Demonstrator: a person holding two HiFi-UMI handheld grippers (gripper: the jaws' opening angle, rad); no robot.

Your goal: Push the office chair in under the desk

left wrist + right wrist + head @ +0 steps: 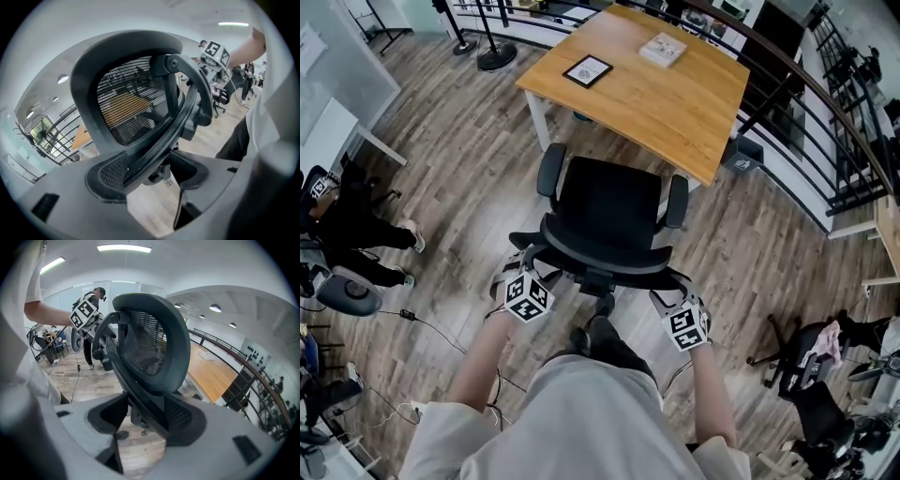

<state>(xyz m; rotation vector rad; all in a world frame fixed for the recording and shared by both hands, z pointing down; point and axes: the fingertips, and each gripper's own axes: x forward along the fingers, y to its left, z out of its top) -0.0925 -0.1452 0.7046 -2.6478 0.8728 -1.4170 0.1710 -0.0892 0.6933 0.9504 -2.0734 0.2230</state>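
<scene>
Facing office chair [609,211]: desk [675,108], book [663,49], frame [588,70]

Open-weave black mesh cloth, matt, across the back of the office chair [605,211], framed in smooth black plastic with a faint sheen; matt black fabric on the seat. Warm wood top on the desk [675,103], smooth with a satin finish, over smooth white legs. Grey-brown wood-look planks for the floor [469,178], matt and streaky in grain. Smooth matt grey plastic on the left hand-held gripper [154,173] and the right hand-held gripper [140,420], darker and matt inside the jaws
</scene>
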